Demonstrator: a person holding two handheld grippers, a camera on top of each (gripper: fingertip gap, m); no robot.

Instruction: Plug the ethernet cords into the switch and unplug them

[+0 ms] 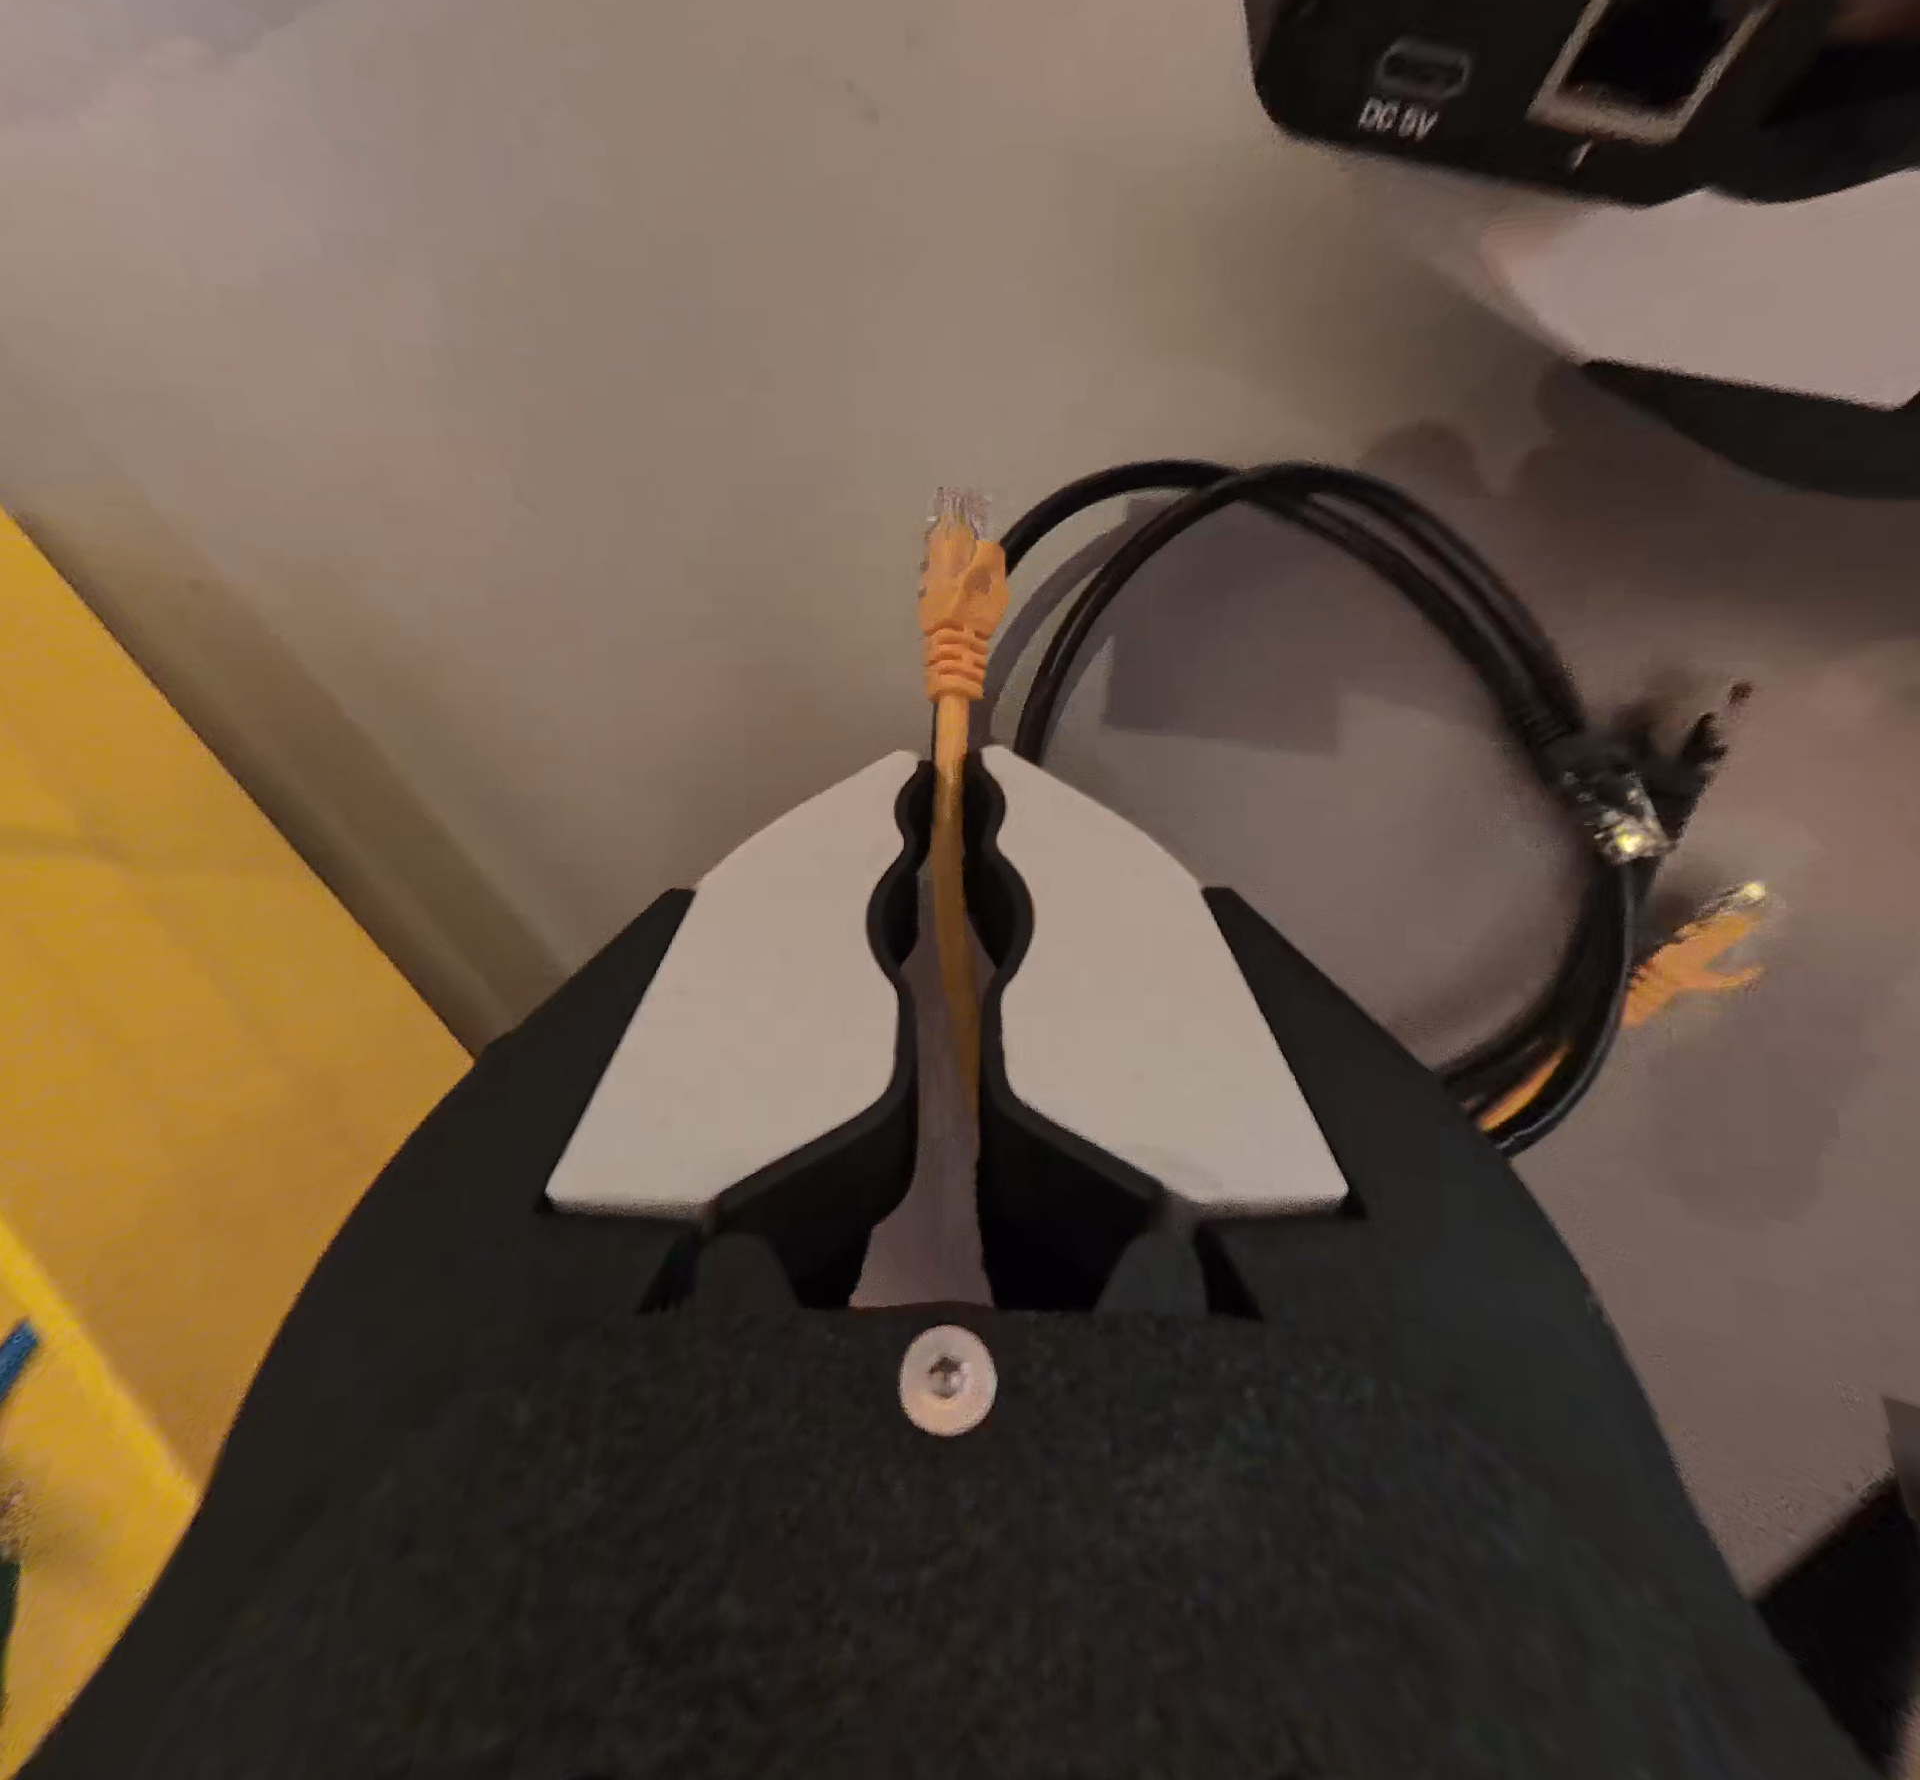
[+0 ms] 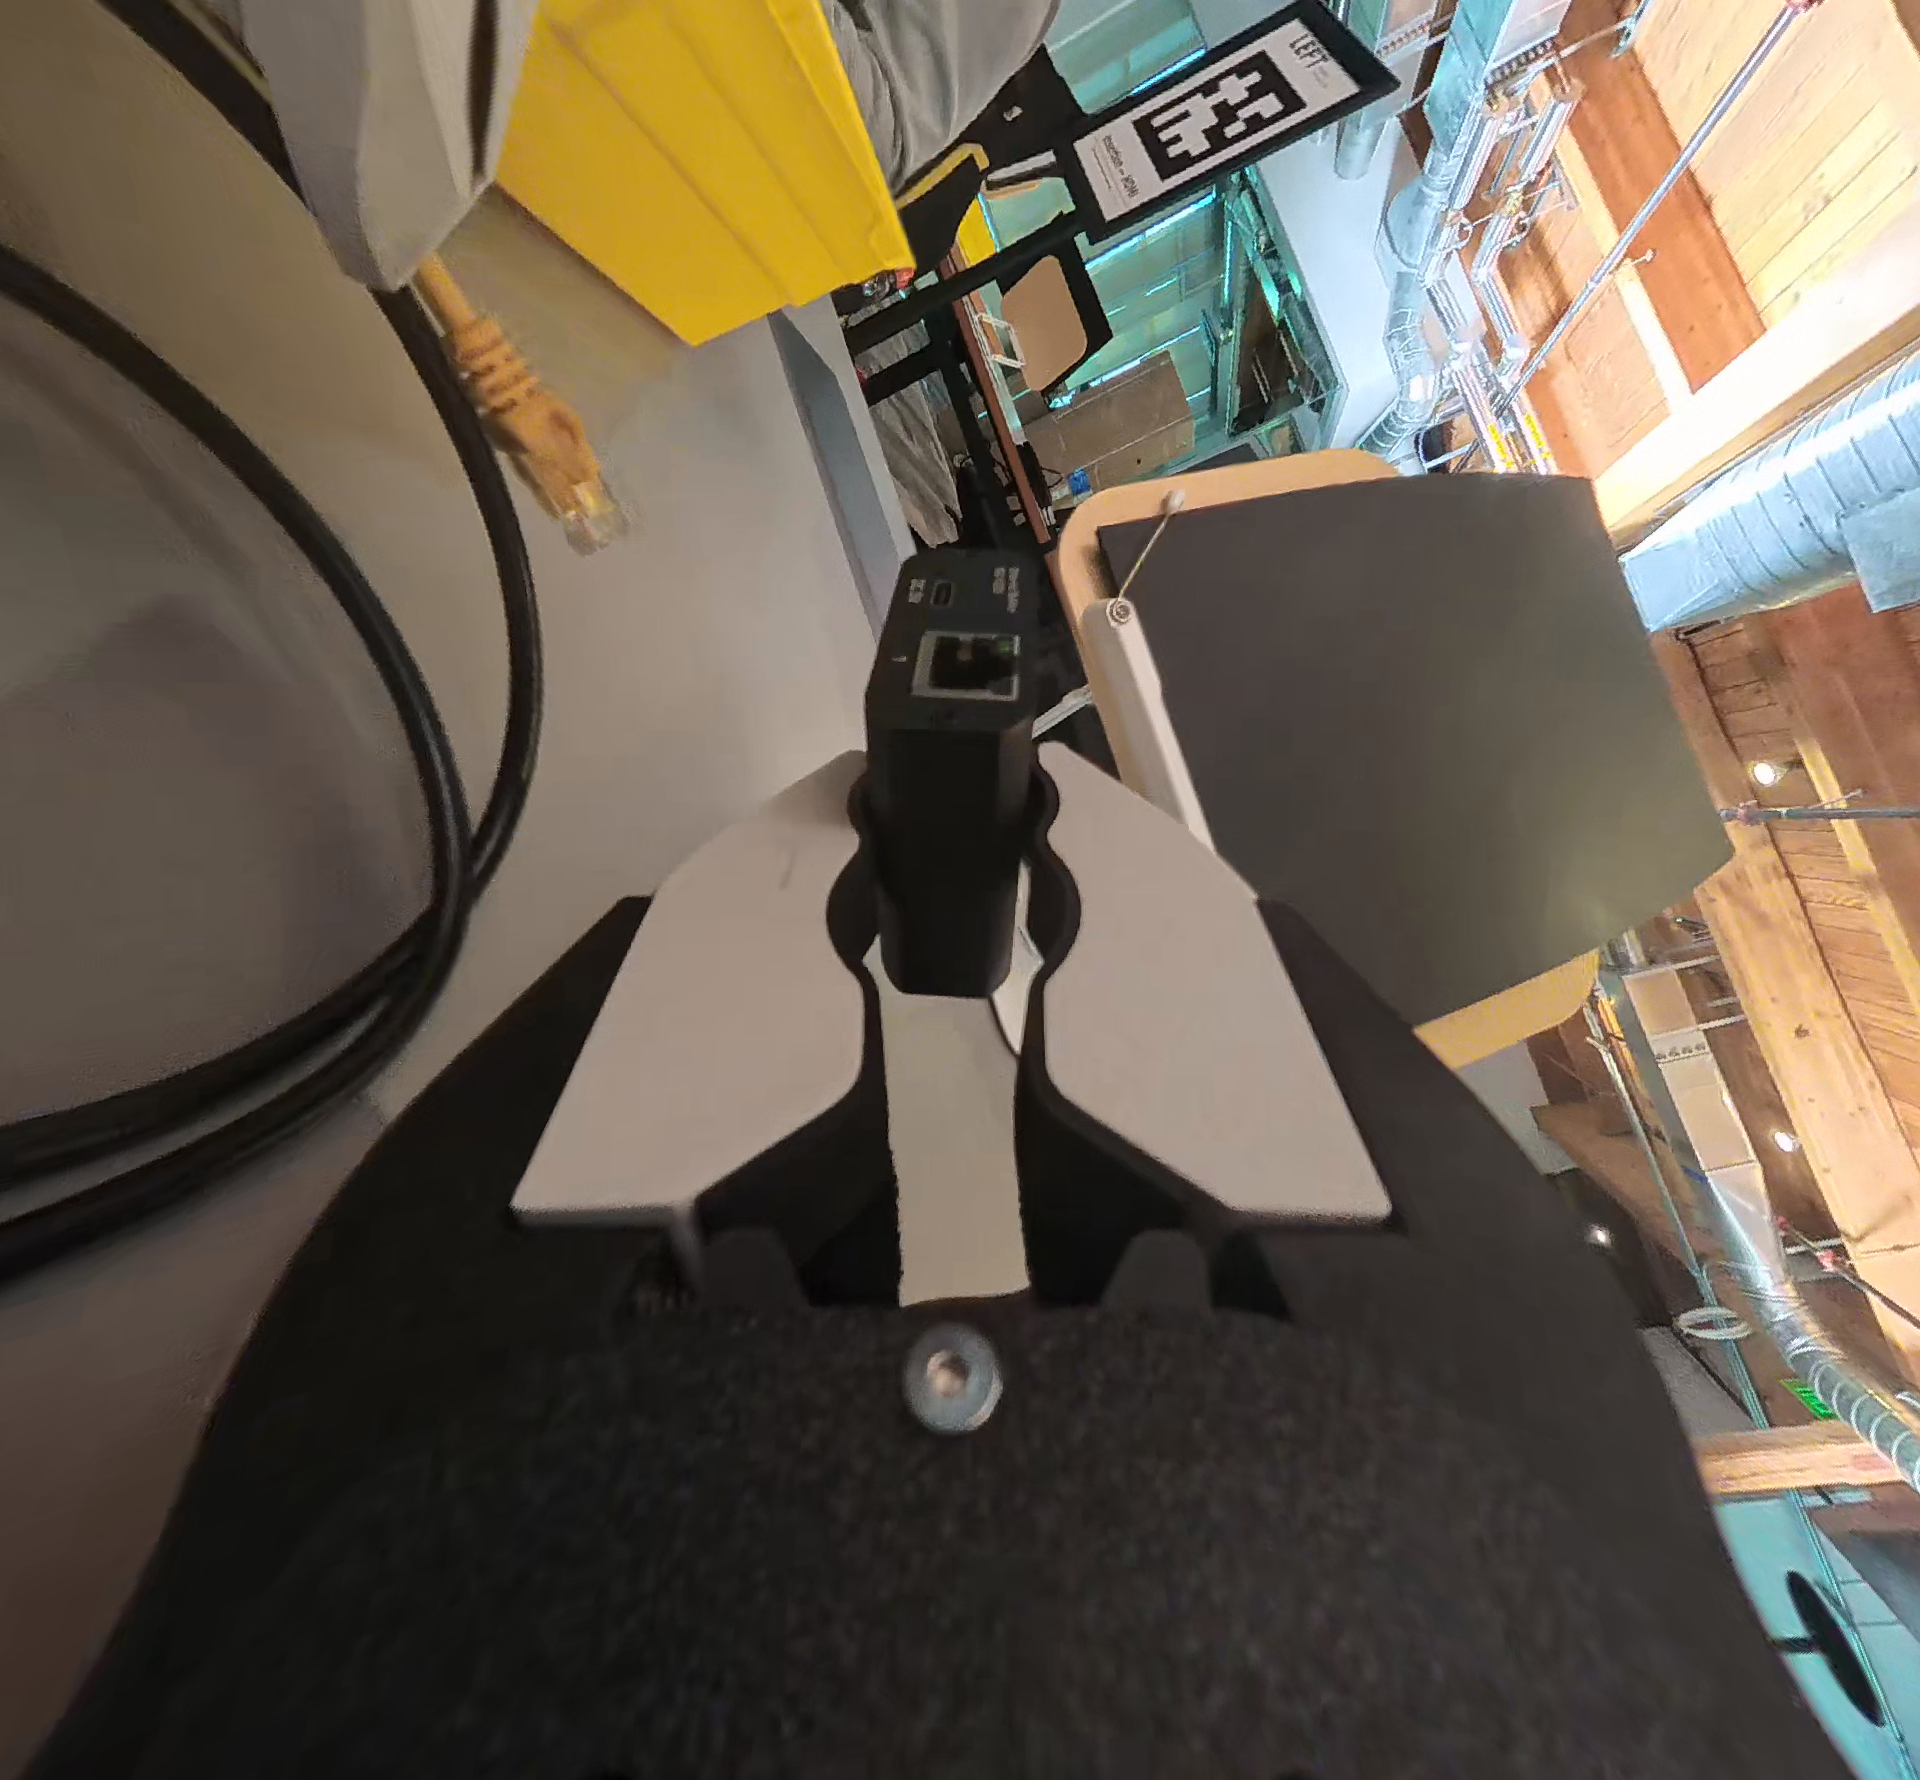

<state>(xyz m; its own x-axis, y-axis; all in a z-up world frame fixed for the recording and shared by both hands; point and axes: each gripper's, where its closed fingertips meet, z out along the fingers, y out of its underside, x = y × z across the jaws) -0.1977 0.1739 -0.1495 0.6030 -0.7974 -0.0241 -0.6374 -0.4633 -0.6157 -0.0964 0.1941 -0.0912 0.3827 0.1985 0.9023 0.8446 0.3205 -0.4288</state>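
Left wrist view: the left gripper [image 1: 951, 774] pinches a thin orange ethernet cord [image 1: 954, 650], its clear plug not yet in the small black plastic switch [image 2: 961, 681] clamped in the right gripper [image 2: 951, 795], its port empty.

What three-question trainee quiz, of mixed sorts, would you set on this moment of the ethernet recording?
1. True or false: the orange cord's plug is already seated in the switch's port.
2. Which gripper holds the black switch? A) left gripper B) right gripper C) neither
3. Fill in: the coiled cord lying on the table beside the left gripper is ____.

Key
1. False: the plug sticks out past the left gripper's fingertips, apart from the port.
2. B: the right gripper is closed on the switch's body.
3. Black: the black cord.
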